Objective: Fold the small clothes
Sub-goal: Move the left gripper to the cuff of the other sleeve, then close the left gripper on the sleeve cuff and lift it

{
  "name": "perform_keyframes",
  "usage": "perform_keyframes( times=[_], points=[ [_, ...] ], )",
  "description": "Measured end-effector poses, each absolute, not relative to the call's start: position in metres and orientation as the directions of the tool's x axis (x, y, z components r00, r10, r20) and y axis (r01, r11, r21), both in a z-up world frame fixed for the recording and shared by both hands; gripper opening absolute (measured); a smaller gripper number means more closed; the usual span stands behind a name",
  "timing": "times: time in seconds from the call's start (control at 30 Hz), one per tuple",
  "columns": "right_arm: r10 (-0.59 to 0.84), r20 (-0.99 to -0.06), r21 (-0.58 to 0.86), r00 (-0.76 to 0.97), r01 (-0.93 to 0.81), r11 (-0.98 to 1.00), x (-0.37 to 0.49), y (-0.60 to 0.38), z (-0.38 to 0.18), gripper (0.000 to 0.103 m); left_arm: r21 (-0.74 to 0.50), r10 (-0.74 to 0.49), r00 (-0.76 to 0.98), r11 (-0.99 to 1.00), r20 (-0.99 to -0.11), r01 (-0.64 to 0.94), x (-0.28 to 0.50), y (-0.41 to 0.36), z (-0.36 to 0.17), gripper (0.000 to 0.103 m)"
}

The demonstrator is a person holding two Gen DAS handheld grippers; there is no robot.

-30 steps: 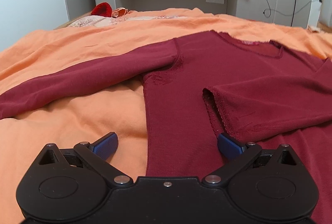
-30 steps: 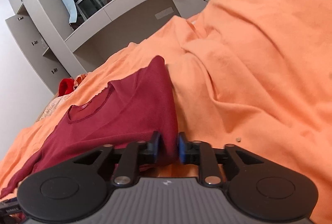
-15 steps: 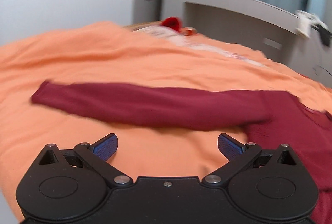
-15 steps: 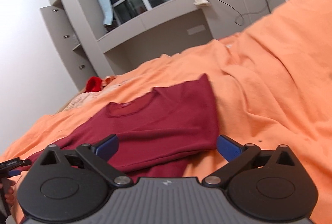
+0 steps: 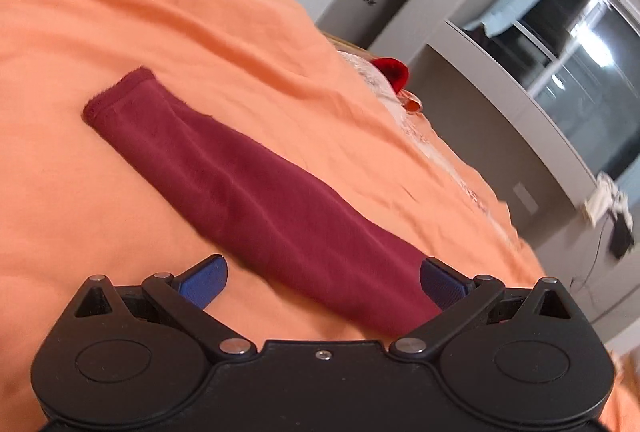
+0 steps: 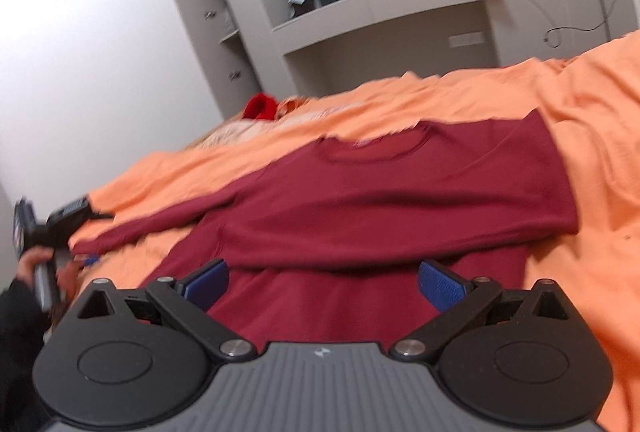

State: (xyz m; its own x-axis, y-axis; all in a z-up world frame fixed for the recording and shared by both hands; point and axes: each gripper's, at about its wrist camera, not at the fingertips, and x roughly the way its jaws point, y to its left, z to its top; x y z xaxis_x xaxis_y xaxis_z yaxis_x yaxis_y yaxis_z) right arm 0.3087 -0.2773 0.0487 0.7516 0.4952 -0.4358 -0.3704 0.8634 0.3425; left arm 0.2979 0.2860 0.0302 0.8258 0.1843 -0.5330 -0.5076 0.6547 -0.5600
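Note:
A dark red long-sleeved sweater (image 6: 380,200) lies flat on the orange bedspread (image 6: 592,120), its right sleeve folded across the chest. The other sleeve (image 5: 248,184) stretches out straight, its cuff (image 5: 116,92) at the far end. My left gripper (image 5: 322,282) hovers open over that sleeve near its shoulder end, with nothing between its blue fingertips. My right gripper (image 6: 324,282) is open above the sweater's lower body, clear of the cloth. In the right wrist view the left gripper (image 6: 86,259) shows at the far left in a hand, near the cuff.
A red item (image 6: 260,106) and pale bedding lie at the head of the bed. Grey cabinets and a shelf (image 6: 380,4) with clothes and a cable on it stand behind, under a window. A white wall (image 6: 80,52) runs along the bed's left.
My right gripper let go of the folded sleeve, opened wide and drew back. My left gripper swung left along the outstretched sleeve and rolled, so the cuff came into view.

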Motion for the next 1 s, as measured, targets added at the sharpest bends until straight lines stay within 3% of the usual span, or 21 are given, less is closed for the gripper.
perform_keyframes(
  times=[0.2,0.43,0.5,0.57,0.6,0.67,0.8,1.0],
  points=[
    [0.498,-0.496,0.349,0.712,-0.361,0.865,0.311,-0.274,0.027,0.103,-0.572,0.258,0.809,0.596,-0.529,-0.564,0.313,0.293,0.018,0.102],
    [0.506,-0.49,0.365,0.71,-0.359,0.859,0.311,-0.276,0.022,0.103,-0.586,0.363,0.789,0.53,-0.497,-0.613,0.318,0.292,0.015,0.102],
    [0.504,-0.494,0.365,0.708,-0.358,0.86,0.311,-0.275,0.02,0.103,-0.599,0.407,0.778,0.497,-0.478,-0.628,0.316,0.291,0.015,0.093],
    [0.501,-0.497,0.361,0.708,-0.357,0.862,0.311,-0.273,0.019,0.103,-0.615,0.467,0.749,0.436,-0.469,-0.657,0.307,0.291,0.014,0.061],
    [0.5,-0.497,0.358,0.709,-0.358,0.862,0.311,-0.272,0.019,0.103,-0.625,0.484,0.734,0.401,-0.476,-0.67,0.305,0.293,0.013,0.051],
    [0.497,-0.499,0.351,0.71,-0.359,0.865,0.31,-0.27,0.018,0.103,-0.65,0.504,0.706,0.322,-0.497,-0.688,0.3,0.301,0.007,0.017],
    [0.492,-0.501,0.34,0.712,-0.36,0.869,0.309,-0.269,0.018,0.103,-0.694,0.514,0.713,0.278,-0.477,-0.664,0.292,0.308,0.006,0.01],
    [0.487,-0.497,0.339,0.718,-0.356,0.871,0.307,-0.268,0.019,0.103,-0.661,0.536,0.779,0.46,-0.326,-0.593,0.3,0.291,0.035,0.007]
  ],
)
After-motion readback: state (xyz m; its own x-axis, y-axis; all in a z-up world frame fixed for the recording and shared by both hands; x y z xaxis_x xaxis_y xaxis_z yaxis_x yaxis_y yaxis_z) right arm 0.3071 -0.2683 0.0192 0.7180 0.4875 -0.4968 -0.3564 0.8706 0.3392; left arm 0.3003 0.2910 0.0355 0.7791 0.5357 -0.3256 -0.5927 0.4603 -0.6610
